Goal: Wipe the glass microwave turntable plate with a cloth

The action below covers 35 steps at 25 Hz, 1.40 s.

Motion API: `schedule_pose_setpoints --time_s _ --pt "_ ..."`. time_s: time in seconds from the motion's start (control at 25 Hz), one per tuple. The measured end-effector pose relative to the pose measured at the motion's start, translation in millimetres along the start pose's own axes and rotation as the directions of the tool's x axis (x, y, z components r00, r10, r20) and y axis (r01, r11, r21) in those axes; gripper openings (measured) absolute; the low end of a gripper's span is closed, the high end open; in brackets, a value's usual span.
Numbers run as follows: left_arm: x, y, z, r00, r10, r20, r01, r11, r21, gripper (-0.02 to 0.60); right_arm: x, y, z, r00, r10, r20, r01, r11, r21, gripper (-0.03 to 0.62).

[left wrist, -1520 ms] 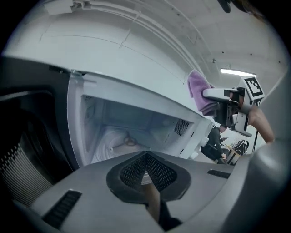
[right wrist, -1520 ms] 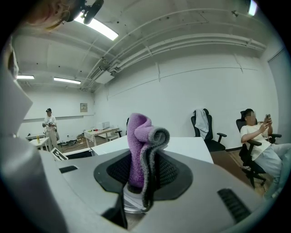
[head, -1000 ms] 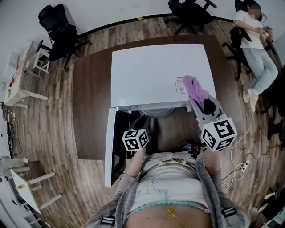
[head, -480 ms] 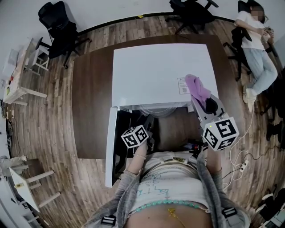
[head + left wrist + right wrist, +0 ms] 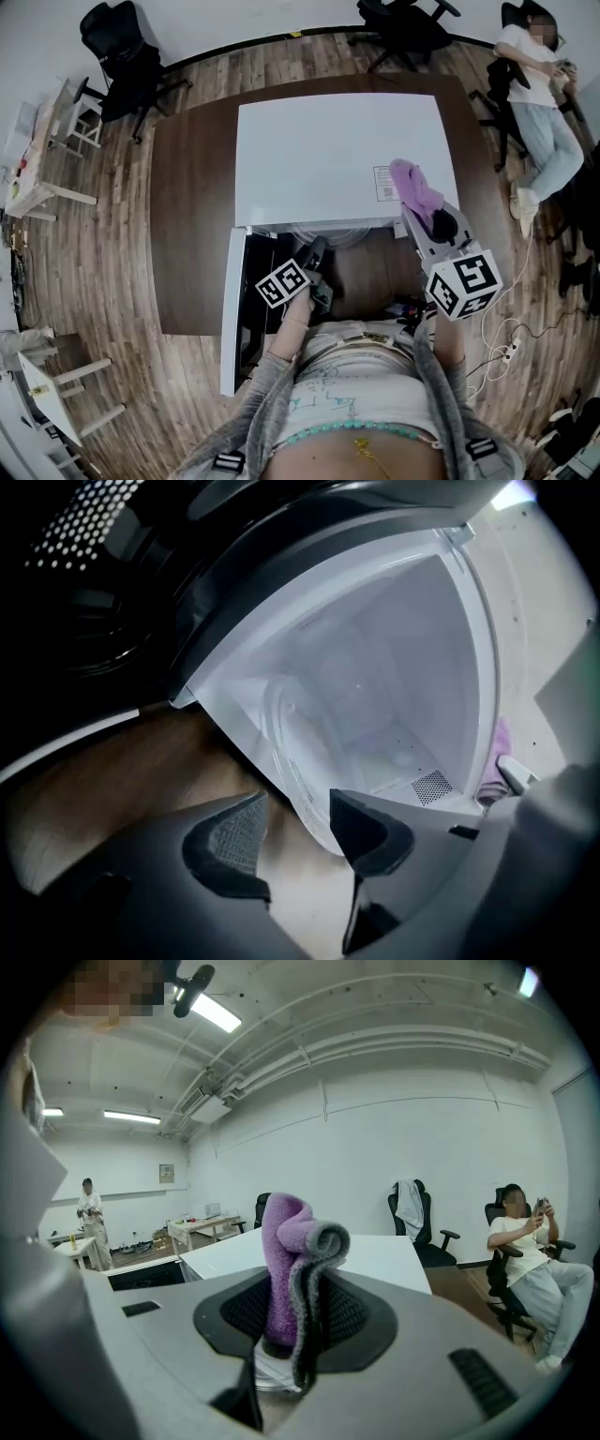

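The white microwave (image 5: 337, 155) stands on a brown table with its door (image 5: 232, 309) swung open to the left. The glass turntable plate (image 5: 292, 761) lies in the white cavity, and its rim (image 5: 339, 234) shows under the microwave's front edge. My left gripper (image 5: 317, 251) is at the opening. Its jaws have just been opening and now stand open (image 5: 298, 810); the plate's near rim runs into the gap and neither pad presses on it. My right gripper (image 5: 427, 217) is held up beside the microwave's right front corner, shut (image 5: 292, 1312) on a purple and grey cloth (image 5: 291, 1241).
The brown table (image 5: 192, 225) reaches past the microwave on all sides. Office chairs (image 5: 127, 61) stand at the back, and a person sits in one (image 5: 539, 103) at the far right. Cables and a power strip (image 5: 511, 347) lie on the floor to the right. Small tables (image 5: 42, 178) stand at the left.
The left gripper has rolled, dropped a little and moved in toward the microwave opening, and its jaws have spread apart. The right gripper and the cloth stay where they were.
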<state>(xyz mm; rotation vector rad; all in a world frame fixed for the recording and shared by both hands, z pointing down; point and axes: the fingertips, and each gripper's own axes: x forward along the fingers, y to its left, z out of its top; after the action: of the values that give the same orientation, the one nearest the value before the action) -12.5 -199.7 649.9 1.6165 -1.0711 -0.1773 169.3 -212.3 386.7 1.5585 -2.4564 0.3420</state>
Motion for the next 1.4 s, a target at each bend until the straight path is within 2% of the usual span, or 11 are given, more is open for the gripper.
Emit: schedule_pose_setpoints --time_s 0.28,0.48,0.56,0.68,1.12,1.4 --pt "12.5 -2.9 -6.1 0.997 -0.071 0.009 0.072 0.992 -0.101 0.201 -1.1 -1.3 -0.2 1.0 0.004 -0.002 -0.004 1.0 0.0 0.124" --pt "18.5 -2.8 -12.6 0.991 -0.131 0.015 0.132 0.971 -0.199 0.195 -2.2 -1.6 1.2 1.0 0.013 0.001 -0.013 1.0 -0.003 0.124" --pt "20.0 -5.2 -12.9 0.987 -0.162 0.019 0.163 0.965 -0.205 0.17 -1.9 -2.0 1.3 1.0 0.018 0.003 -0.018 1.0 -0.004 0.124" --pt "21.2 -11.9 -11.3 0.978 -0.206 0.032 0.208 0.959 -0.191 0.086 -2.2 -3.1 0.5 1.0 0.02 0.004 -0.02 1.0 0.0 0.124" --pt "17.1 -14.8 -13.2 0.961 -0.265 0.084 0.278 0.909 -0.312 0.049 -7.4 -3.4 0.2 0.999 0.036 0.014 -0.036 0.999 -0.006 0.124" --pt "7.7 -15.0 -17.1 0.962 -0.257 0.096 0.274 0.916 -0.292 0.051 -12.7 -0.9 -1.8 0.998 0.064 0.028 -0.064 0.998 -0.001 0.124"
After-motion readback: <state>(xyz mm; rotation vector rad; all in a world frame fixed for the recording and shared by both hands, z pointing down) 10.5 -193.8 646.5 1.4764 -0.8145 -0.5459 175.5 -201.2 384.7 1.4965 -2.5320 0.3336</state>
